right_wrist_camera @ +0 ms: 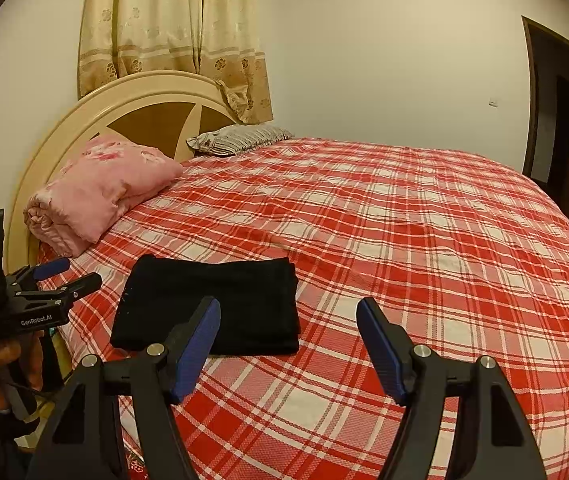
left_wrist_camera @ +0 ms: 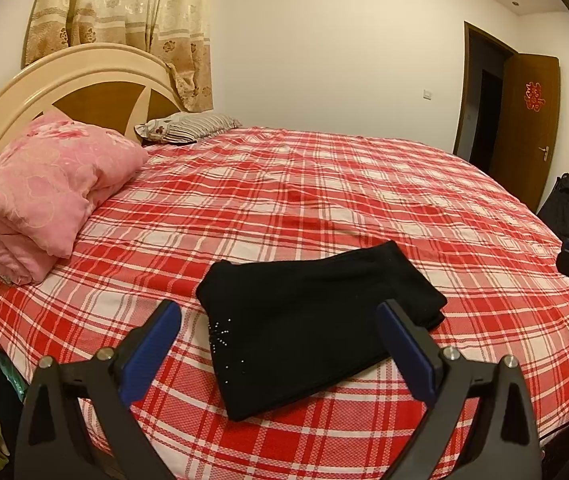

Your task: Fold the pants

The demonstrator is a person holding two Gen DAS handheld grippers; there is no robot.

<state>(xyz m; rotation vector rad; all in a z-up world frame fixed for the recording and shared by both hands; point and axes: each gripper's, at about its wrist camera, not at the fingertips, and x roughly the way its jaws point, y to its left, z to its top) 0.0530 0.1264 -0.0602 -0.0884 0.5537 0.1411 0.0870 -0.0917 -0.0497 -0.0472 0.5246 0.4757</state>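
Folded black pants lying low centre near the bed's front edge, left hand-held gripper spread, empty above them, right hand-held gripper spread, empty, wide bare plaid sheet beyond, pink quilt upper left by the headboard

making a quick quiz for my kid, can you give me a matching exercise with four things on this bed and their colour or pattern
Things:
1. pants
2. quilt
3. pillow
4. sheet

Looks:
A. striped
B. red and white plaid
C. black
D. pink floral

Pairs: 1-C, 2-D, 3-A, 4-B
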